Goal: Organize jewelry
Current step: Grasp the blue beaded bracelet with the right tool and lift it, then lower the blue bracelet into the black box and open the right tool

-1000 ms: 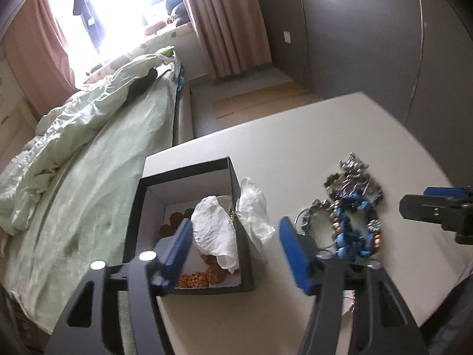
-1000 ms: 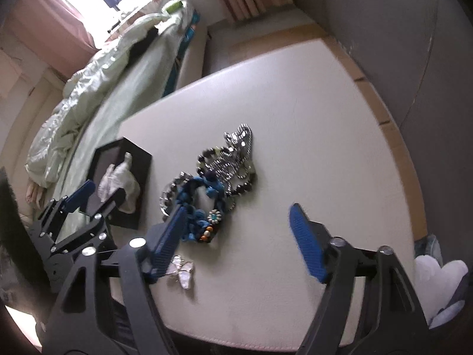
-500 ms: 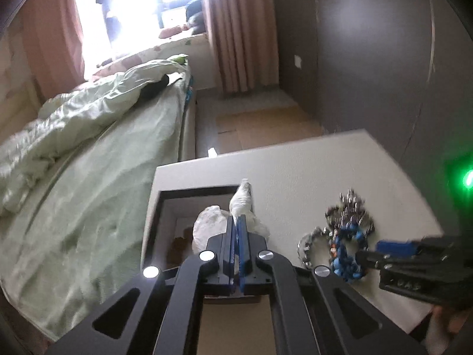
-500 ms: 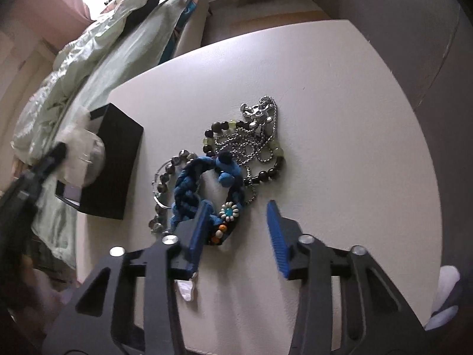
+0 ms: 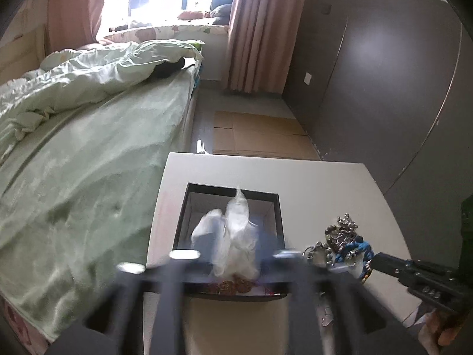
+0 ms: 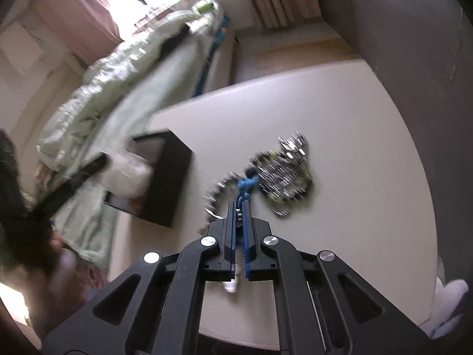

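A black open box [image 5: 273, 207] with a white lining sits on the white table [image 5: 319, 183]. A crumpled clear plastic bag [image 5: 236, 236] stands in it over brown beads [image 5: 233, 287]. My left gripper [image 5: 233, 254] is motion-blurred over the box, its fingers spread either side of the bag. A pile of jewelry [image 6: 283, 174] lies right of the box [image 6: 168, 177]. My right gripper [image 6: 240, 207] is shut on the blue braided bracelet [image 6: 246, 185] at the pile's near edge. It also shows in the left wrist view [image 5: 354, 248].
A bed with a green duvet [image 5: 74, 162] runs along the table's left side. Dark wall panels [image 5: 384, 74] stand at right. A small white butterfly piece [image 6: 230, 285] lies under my right gripper. Flattened cardboard [image 5: 257, 133] lies on the floor beyond the table.
My right gripper has moved forward and closed on the blue bracelet. My left gripper, shut half a second ago, has opened around the plastic bag and is moving.
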Demonstrator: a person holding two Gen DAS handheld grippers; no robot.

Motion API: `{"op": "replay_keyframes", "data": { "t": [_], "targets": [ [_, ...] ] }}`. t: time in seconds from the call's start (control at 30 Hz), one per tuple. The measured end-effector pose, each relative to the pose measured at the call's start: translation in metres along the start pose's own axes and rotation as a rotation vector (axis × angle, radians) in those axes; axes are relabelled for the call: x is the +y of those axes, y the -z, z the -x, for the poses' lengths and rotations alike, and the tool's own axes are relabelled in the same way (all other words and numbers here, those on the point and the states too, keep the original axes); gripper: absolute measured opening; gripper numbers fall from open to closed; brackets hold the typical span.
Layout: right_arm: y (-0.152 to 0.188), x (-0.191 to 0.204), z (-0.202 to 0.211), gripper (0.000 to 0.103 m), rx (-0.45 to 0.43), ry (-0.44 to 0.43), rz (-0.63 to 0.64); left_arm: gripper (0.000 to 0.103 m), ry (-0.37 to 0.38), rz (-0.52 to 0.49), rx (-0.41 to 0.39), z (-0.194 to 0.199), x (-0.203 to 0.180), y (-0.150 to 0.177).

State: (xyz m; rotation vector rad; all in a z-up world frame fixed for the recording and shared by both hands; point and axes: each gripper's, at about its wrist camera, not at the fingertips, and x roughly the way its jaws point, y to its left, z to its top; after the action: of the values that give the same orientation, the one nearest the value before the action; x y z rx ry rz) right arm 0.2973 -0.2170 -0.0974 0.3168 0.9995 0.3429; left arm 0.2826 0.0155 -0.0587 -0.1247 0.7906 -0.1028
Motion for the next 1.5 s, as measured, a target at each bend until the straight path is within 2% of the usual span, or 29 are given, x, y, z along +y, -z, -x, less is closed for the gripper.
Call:
{"op": "replay_keyframes", "data": {
  "t": [0.03, 0.07, 0.17, 0.4, 0.93, 0.97, 1.0, 1.03, 1.07, 1.1, 1.23, 1.5],
  "targets": [
    [-0.001, 0.004, 0.005, 0.005, -0.019, -0.013, 0.006, 0.078, -0.001, 0.009, -0.027, 0.005, 0.001, 0.0],
    [-0.003, 0.01, 0.011, 0.005, -0.047, -0.03, 0.02, 0.079, 0.008, 0.014, -0.067, 0.013, 0.002, -0.001],
    [-0.009, 0.024, 0.02, 0.005, -0.096, -0.08, 0.04, 0.077, 0.033, 0.033, -0.059, 0.018, 0.005, -0.001],
    [-0.026, 0.057, 0.024, 0.005, -0.16, -0.2, 0.087, 0.075, -0.008, 0.055, -0.065, 0.035, 0.019, 0.005],
    [-0.032, 0.102, 0.004, 0.006, -0.161, -0.329, 0.087, 0.076, -0.05, 0.089, -0.064, 0.058, 0.051, 0.015],
    [-0.033, 0.103, 0.002, 0.009, -0.154, -0.351, 0.079, 0.076, -0.05, 0.087, -0.067, 0.059, 0.052, 0.015],
    [-0.034, 0.105, 0.0, 0.03, -0.138, -0.347, 0.075, 0.076, -0.052, 0.084, -0.07, 0.061, 0.052, 0.016],
    [-0.034, 0.104, -0.001, 0.07, -0.128, -0.337, 0.072, 0.077, -0.054, 0.081, -0.074, 0.062, 0.052, 0.016],
    [-0.034, 0.102, 0.001, 0.083, -0.141, -0.319, 0.06, 0.077, -0.053, 0.079, -0.077, 0.063, 0.052, 0.016],
    [-0.032, 0.099, 0.007, 0.089, -0.182, -0.304, 0.049, 0.078, -0.053, 0.078, -0.078, 0.064, 0.052, 0.016],
    [-0.033, 0.09, 0.017, 0.089, -0.191, -0.294, 0.042, 0.091, -0.054, 0.073, -0.096, 0.072, 0.052, 0.015],
    [-0.025, 0.065, 0.038, 0.089, -0.185, -0.2, 0.045, 0.094, -0.046, 0.042, -0.131, 0.089, 0.037, 0.011]
  ]
}}
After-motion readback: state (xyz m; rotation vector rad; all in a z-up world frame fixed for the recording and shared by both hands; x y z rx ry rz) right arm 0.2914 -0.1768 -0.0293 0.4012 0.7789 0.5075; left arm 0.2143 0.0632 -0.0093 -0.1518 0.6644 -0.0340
